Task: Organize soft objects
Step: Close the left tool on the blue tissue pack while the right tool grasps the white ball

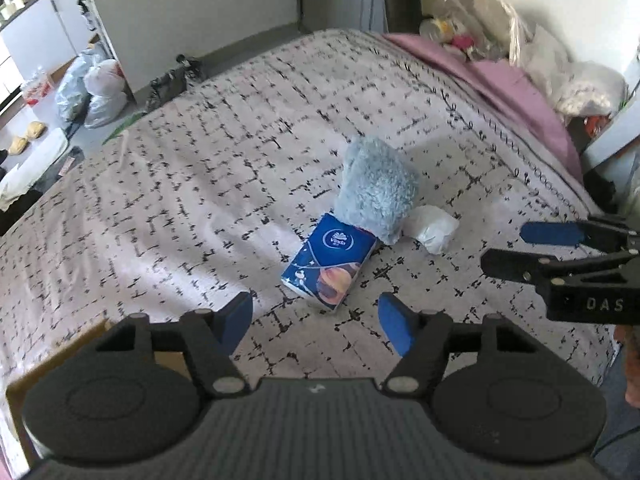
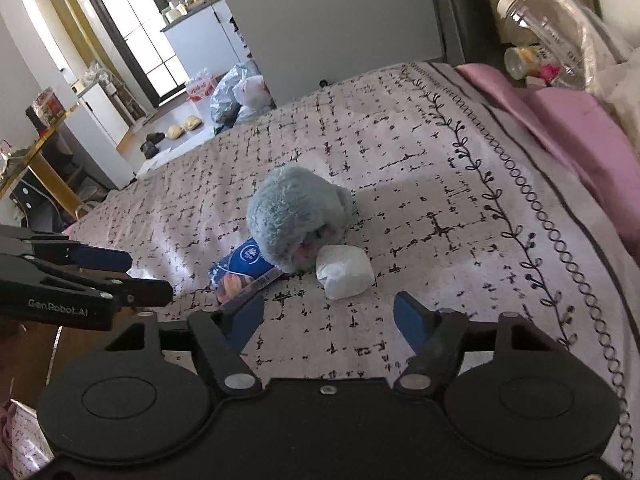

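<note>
A fluffy light-blue plush (image 1: pixel 374 192) (image 2: pixel 294 216) lies on the patterned bedspread (image 1: pixel 200 200) (image 2: pixel 440 184). It leans partly over a blue tissue pack (image 1: pixel 330 266) (image 2: pixel 240 270). A white soft bundle (image 1: pixel 434 228) (image 2: pixel 346 272) touches the plush's right side. My left gripper (image 1: pixel 316 320) is open and empty, just in front of the tissue pack; it also shows in the right wrist view (image 2: pixel 148 276). My right gripper (image 2: pixel 330 316) is open and empty, in front of the white bundle; it also shows in the left wrist view (image 1: pixel 504 248).
A pink sheet (image 1: pixel 500 80) (image 2: pixel 580 128) and clutter with a clear plastic jug (image 1: pixel 452 4) (image 2: pixel 548 8) line the bed's far right side. Plastic bags (image 1: pixel 100 88) (image 2: pixel 240 92) and slippers (image 2: pixel 184 128) sit on the floor to the left. A cardboard box edge (image 1: pixel 24 384) is at lower left.
</note>
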### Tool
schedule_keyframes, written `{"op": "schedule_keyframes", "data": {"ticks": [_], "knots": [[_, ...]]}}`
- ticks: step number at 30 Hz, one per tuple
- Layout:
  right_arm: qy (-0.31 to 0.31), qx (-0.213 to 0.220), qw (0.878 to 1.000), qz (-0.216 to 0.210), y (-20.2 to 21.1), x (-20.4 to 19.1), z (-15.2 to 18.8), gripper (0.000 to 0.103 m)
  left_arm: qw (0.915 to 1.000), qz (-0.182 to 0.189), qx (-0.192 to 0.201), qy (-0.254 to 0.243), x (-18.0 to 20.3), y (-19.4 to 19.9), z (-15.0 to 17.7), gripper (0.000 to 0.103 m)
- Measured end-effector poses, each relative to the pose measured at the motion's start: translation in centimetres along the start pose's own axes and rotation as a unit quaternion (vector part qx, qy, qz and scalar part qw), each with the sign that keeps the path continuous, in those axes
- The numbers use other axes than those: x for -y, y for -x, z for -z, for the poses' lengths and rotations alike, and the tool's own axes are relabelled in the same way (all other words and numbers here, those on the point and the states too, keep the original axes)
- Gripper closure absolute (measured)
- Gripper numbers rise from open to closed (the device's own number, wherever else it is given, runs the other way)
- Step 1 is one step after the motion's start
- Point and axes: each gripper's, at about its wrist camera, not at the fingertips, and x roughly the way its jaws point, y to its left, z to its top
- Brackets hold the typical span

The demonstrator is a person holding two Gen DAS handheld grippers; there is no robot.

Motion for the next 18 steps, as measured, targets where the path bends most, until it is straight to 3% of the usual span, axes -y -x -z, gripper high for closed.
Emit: {"op": "schedule_keyframes", "data": {"ticks": [6,11,18], "knots": [[0.007,-0.009,1.0,-0.011,-1.9,0.2,-1.1,0.035,0.9984,-0.011,-0.033,-0.043,0.7,-3.2,-1.1,0.034],[0.006,-0.013,1.0,-0.017,-3.2,0.8,-1.7,0.035,0.9955,0.001,-0.056,-0.077,1.8,-5.6,-2.0,0.034],[0.009,-0.024,1.0,-0.018,-4.6,0.9,-2.2,0.035,0.9927,0.006,-0.097,-0.071,1.5,-8.6,-2.6,0.034]]}}
